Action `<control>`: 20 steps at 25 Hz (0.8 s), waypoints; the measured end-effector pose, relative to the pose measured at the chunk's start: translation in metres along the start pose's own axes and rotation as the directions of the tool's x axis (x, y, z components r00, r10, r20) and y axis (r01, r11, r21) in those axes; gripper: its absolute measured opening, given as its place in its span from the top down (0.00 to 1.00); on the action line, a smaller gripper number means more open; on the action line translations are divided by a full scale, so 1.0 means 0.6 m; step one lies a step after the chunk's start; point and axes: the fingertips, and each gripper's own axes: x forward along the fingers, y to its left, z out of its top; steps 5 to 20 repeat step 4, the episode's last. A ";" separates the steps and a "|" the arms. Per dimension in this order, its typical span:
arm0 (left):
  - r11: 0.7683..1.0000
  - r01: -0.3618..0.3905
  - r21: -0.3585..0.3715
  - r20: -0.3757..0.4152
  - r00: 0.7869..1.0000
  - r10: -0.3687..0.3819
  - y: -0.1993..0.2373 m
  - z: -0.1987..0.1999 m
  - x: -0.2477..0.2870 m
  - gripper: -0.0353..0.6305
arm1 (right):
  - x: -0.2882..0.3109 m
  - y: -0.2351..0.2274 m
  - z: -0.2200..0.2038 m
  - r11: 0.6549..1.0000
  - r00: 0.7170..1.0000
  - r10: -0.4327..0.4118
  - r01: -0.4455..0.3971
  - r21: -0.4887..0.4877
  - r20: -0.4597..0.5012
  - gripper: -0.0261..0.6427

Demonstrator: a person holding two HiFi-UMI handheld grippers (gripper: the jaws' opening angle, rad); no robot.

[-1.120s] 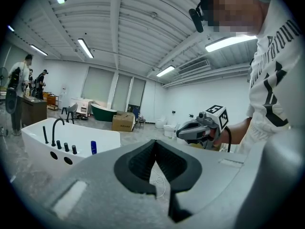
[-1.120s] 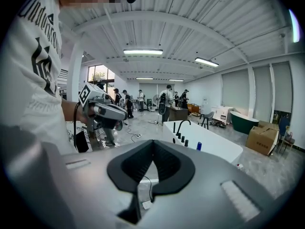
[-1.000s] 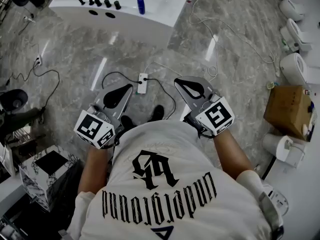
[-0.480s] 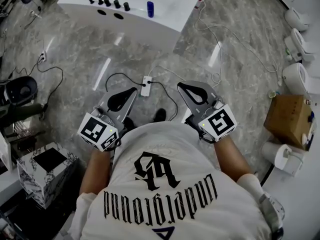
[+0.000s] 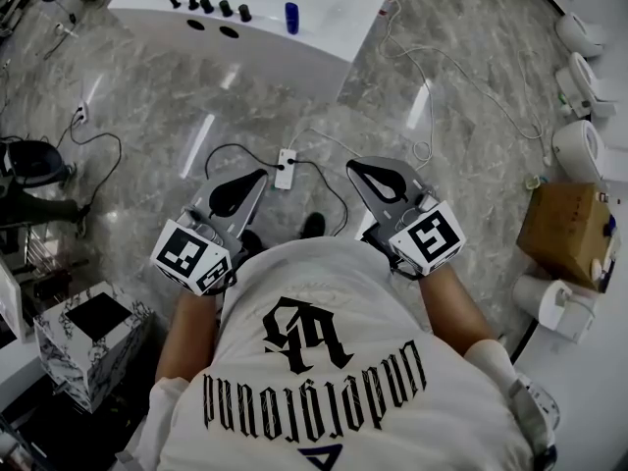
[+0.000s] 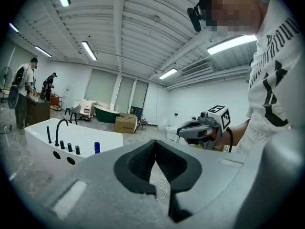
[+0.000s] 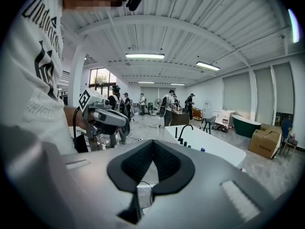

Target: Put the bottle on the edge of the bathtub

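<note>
**A:** Where was the small dark-blue bottle?

**B:** Upright on the flat rim of the white bathtub, just beside the row of black tap knobs. That was on the far side of the grey marble floor. My read: it already sat where the task wants it.

**A:** Tools?

**B:** Left tool and right tool were both closed tip to tip, with nothing between the pads. The person held them low in front of the body, side by side, tilted slightly down toward the tub. Both were well apart from the bottle.

**A:** How would it handle?

**B:** A guess from a distance, since it was too small in every view for cap or label detail. It looked like a rigid plastic bottle, light and not fragile. The sides looked smooth, so probably slippery under the pads. It was narrow and taller than wide, so easy to knock over on that glossy rim.

**A:** Grip point?

**B:** Mid-body, across the narrow width, with the jaws roughly level. I'd have come in from the open side, away from the knobs. Opened wide first, then closed gently. A squeeze near the top would likely have tipped it or popped it out.
</note>
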 end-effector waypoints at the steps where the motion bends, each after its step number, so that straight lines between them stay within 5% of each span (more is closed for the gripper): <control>1: 1.000 0.002 0.002 0.001 1.000 -0.002 0.001 -0.001 0.001 0.94 | 0.000 -0.001 -0.004 1.000 1.000 0.001 -0.001 -0.005 -0.005 0.96; 20: 1.000 0.003 0.005 -0.001 1.000 -0.003 0.002 -0.001 0.004 0.94 | 0.002 -0.005 -0.013 1.000 1.000 0.001 -0.002 -0.010 -0.017 0.96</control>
